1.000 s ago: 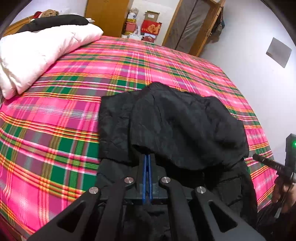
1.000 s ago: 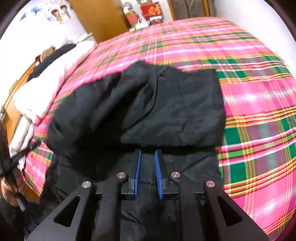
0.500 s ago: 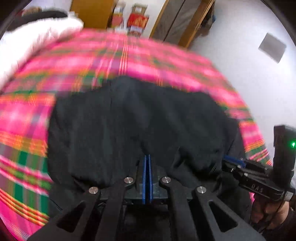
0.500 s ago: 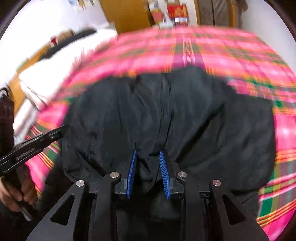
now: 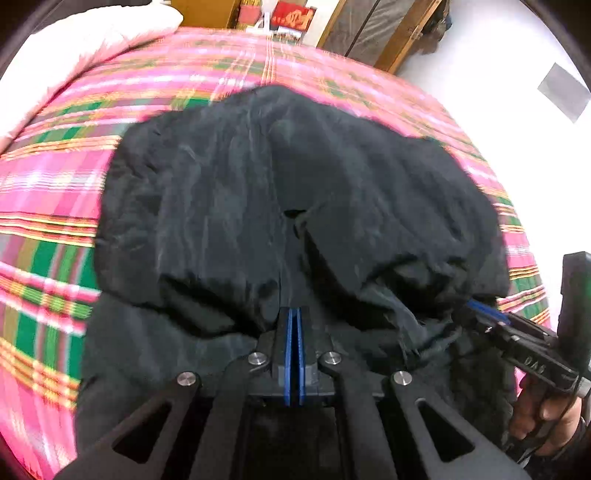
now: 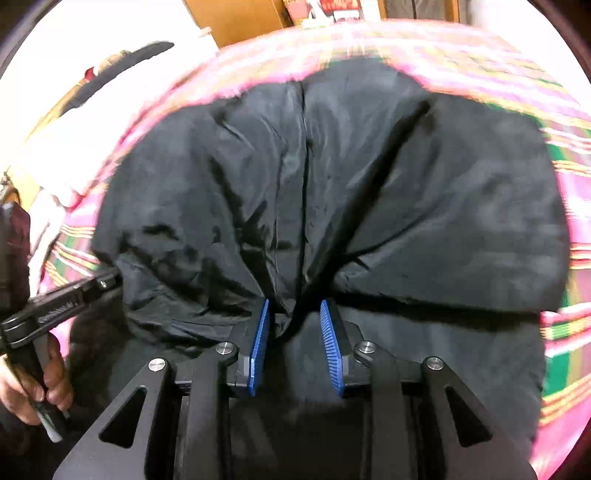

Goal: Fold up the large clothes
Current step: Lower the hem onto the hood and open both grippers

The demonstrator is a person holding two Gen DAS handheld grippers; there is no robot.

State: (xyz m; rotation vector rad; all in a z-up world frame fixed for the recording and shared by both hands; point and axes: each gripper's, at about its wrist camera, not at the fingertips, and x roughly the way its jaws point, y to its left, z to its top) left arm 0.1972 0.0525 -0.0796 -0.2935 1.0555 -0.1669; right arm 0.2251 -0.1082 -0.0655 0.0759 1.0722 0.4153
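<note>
A black padded jacket point(image 5: 295, 192) lies on the pink plaid bed point(image 5: 51, 206), its upper part folded back over its body. My left gripper point(image 5: 294, 313) is shut, its blue pads pinching the folded edge at the near middle. In the right wrist view the same jacket point(image 6: 369, 177) fills the frame. My right gripper point(image 6: 293, 308) has its jaws opening; a bunch of black fabric sits between the blue pads point(image 6: 258, 339) without being pressed. Each gripper shows in the other's view: the right gripper point(image 5: 476, 306) at the jacket's right edge, the left gripper point(image 6: 107, 280) at its left edge.
A white duvet point(image 5: 92, 40) lies at the bed's far left. Behind the bed stand a wooden wardrobe point(image 6: 236, 14), red boxes point(image 5: 293, 16) and a door point(image 5: 376, 29). A white wall point(image 5: 517, 110) runs close along the right. The person's hand point(image 5: 535, 417) grips the right handle.
Both grippers came down and closer to the jacket, which now fills more of each view. The right gripper's pads have spread apart; the left pads stayed together.
</note>
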